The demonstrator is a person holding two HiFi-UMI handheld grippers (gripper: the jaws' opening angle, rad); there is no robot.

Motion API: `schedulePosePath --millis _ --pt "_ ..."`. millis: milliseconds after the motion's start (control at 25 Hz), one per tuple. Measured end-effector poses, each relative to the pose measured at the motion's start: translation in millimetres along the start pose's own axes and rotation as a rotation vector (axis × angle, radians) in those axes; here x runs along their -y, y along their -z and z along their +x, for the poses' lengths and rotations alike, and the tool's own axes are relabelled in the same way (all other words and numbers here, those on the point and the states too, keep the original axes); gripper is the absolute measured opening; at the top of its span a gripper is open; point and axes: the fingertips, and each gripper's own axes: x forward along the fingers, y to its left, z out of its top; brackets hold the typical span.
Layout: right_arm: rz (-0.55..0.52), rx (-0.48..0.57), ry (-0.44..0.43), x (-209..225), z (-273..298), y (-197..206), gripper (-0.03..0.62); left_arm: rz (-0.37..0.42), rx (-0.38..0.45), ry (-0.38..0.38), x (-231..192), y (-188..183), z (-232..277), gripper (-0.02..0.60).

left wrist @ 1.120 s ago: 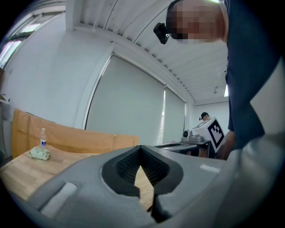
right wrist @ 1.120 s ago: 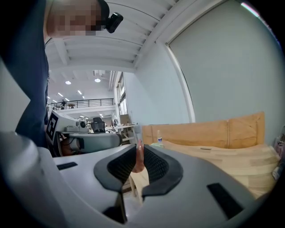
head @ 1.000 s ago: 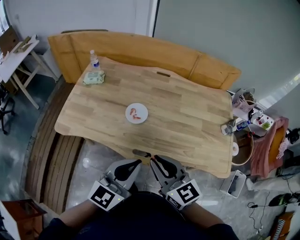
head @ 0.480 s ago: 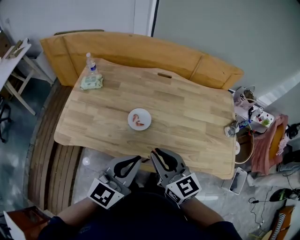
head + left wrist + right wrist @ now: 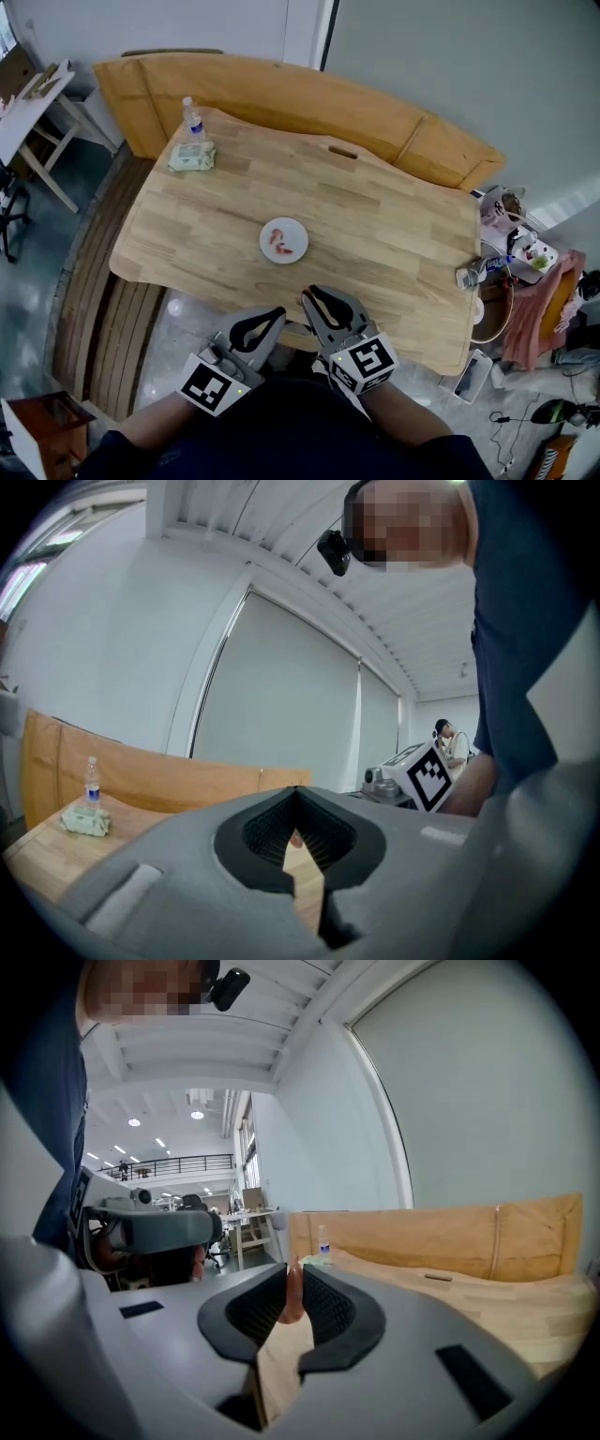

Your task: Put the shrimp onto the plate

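progress: part done, by my reading. An orange-red shrimp (image 5: pixel 280 243) already lies on the small round white plate (image 5: pixel 296 231), and one more is left to carry over.
right gripper (image 5: pixel 292 1277): grey jaws pinching a slim pink shrimp piece (image 5: pixel 292 1297), at the near table edge, well apart from the plate.
left gripper (image 5: pixel 298 795): jaws pressed together, nothing in them.
plate position: middle of the pale wooden plank table (image 5: pixel 394 225).
textures: ribbed black pads (image 5: pixel 325 1307); smooth plate; matt, grained wood; curved shrimp.

On the table (image 5: pixel 394 234), shrimp (image 5: pixel 280 243) on plate (image 5: pixel 266 246) at centre, bottle (image 5: pixel 192 118) behind pack (image 5: pixel 191 156) far left.
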Motion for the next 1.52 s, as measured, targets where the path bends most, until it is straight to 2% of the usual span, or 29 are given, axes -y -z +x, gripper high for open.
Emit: schedulePosePath --millis 480,960,1520 --pt "-0.016 -0.114 -0.005 57 66 38 0.06 -0.015 -0.007 -0.053 -19 -1 14 0.005" --pt "-0.031 -0.37 0.039 119 143 137 0.06 -0.021 -0.016 -0.102 -43 1 21 0.005" --pt "-0.066 -0.63 0.05 165 214 223 0.061 -0.036 -0.065 -0.149 -68 11 21 0.005"
